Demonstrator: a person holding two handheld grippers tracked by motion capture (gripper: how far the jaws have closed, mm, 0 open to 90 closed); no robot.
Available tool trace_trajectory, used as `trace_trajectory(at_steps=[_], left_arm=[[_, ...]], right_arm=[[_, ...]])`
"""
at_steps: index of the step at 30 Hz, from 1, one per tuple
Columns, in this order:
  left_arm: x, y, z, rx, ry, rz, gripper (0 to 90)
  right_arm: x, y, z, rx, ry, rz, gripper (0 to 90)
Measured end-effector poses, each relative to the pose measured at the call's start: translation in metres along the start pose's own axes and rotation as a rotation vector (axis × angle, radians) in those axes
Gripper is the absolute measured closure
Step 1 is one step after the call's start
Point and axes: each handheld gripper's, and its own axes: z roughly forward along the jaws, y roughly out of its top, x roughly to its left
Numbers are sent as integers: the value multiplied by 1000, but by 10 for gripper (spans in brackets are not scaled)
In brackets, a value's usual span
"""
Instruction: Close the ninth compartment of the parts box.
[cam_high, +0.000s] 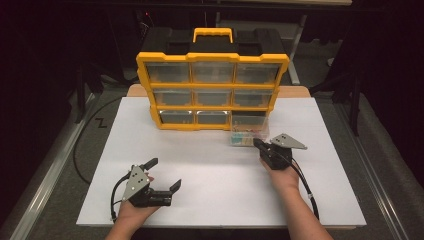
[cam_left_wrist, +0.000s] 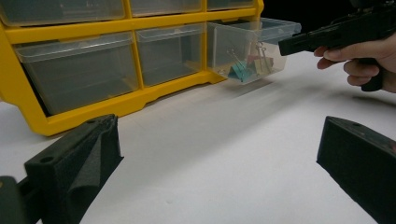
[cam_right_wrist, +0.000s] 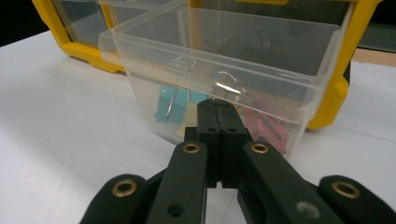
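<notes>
the step in hand looks like working the bottom-right drawer (cam_high: 248, 131) of the yellow organizer (cam_high: 212, 90): the clear drawer is pulled partway out over the white tabletop (cam_high: 210, 170), with coloured binder clips (cam_left_wrist: 247, 70) lying inside it. the right tongs (cam_right_wrist: 218, 116) are pressed together, their tips at the drawer's front wall. in the right gripper view they look closed on nothing, just touching or nearly touching the plastic, though a thin lip pinched between them can't be ruled out. the next move probably calls for either a straight push to seat the drawer back in its slot or a steady pull to bring it clear, kept level so the clips don't spill.

the right hand (cam_high: 282, 172) reaches forward with the forearm coming from the bottom edge and the tongs pointing at the drawer. the left tongs (cam_high: 162, 175) rest near the tabletop's front, well apart from the organizer, with jaws spread wide and holding nothing.
</notes>
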Motion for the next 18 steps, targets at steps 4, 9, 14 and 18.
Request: trace_trajectory(at_steps=[4,9,14,18], left_arm=[[0,0,0,-4,0,-2,2],[0,0,0,-3,-3,-2,2],[0,0,0,-4,-3,-4,2],[0,0,0,-3,-5,-3,2]], right_arm=[[3,5,1,-8,1,-6,900],[3,6,1,-8,-2,-8,900],[2,8,3,-1,-11,-6,900],[0,9,4,-2,-15,-5,900]])
